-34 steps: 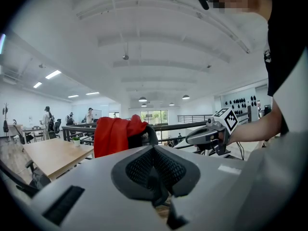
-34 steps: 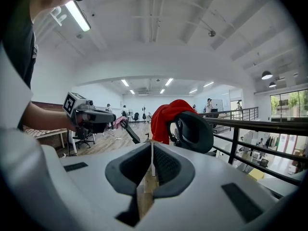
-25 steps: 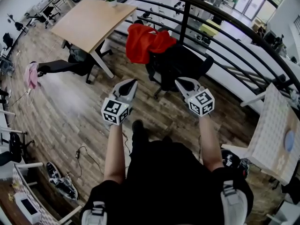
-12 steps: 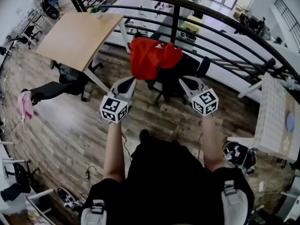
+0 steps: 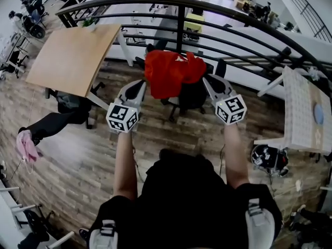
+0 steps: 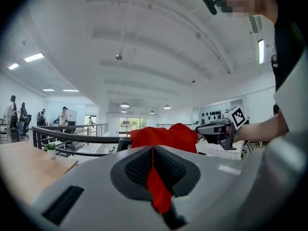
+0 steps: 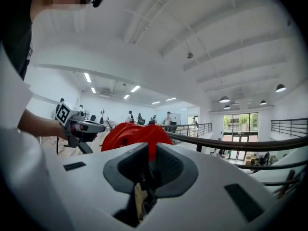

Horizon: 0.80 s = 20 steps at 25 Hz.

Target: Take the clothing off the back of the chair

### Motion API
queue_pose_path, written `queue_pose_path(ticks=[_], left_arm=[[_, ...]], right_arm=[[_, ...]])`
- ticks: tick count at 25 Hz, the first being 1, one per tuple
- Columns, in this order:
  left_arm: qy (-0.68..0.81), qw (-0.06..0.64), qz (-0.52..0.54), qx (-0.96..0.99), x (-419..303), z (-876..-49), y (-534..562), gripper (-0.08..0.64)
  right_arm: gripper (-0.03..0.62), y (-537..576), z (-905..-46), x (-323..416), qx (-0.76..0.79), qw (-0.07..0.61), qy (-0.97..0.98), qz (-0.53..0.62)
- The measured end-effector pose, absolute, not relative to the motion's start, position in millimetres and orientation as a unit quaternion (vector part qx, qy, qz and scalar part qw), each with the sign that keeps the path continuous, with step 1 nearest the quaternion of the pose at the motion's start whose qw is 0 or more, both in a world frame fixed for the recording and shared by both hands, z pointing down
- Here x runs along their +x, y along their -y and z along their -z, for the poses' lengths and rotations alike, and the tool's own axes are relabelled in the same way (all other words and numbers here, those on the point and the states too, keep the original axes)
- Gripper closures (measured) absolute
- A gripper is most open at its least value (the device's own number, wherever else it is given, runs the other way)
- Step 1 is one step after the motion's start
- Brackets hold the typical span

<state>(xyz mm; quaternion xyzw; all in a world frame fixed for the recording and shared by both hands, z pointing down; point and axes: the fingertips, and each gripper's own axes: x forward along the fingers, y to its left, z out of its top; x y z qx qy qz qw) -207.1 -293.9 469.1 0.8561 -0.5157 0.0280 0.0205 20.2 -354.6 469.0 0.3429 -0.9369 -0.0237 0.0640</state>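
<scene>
A red garment (image 5: pixel 168 74) hangs over the back of a black office chair (image 5: pixel 194 95) in front of the railing. In the head view my left gripper (image 5: pixel 141 85) reaches the garment's left edge and my right gripper (image 5: pixel 207 80) its right edge. The left gripper (image 6: pixel 153 150) is shut, and the red garment (image 6: pixel 163 136) shows beyond it through the slit. The right gripper (image 7: pixel 151 150) has just been opening. Its jaws stand slightly apart with nothing pressed between them, and the red garment (image 7: pixel 134 134) lies just ahead.
A curved black railing (image 5: pixel 179 19) runs right behind the chair. A wooden desk (image 5: pixel 72 58) stands at the left with another dark chair (image 5: pixel 62 108) under it. A white table (image 5: pixel 301 113) is at the right, with a dark bag (image 5: pixel 270 160) on the floor below it.
The person has stepped closer to the chair. Both grippers have moved forward and up, from short of the chair to either side of the red garment.
</scene>
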Motion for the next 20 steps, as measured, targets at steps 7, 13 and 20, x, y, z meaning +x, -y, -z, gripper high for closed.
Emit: queue_pose_path(ticks=[7, 13, 20], left_arm=[[0.455, 0.023, -0.013, 0.89, -213.0, -457.4, 319.1, 0.496], [0.429, 0.028, -0.024, 0.903, -207.0, -467.9, 333.4, 0.24], [0.416, 0.046, -0.051, 0.907, -196.3, -488.8, 349.5, 0.12]], right_arm=[[0.384, 355.9, -453.1, -3.2, 0.368, 0.066, 0.927, 0.015], [0.327, 361.4, -456.3, -10.0, 0.389, 0.056, 0.919, -0.012], [0.295, 375.6, -472.0, -6.9, 0.404, 0.069, 0.91, -0.059]])
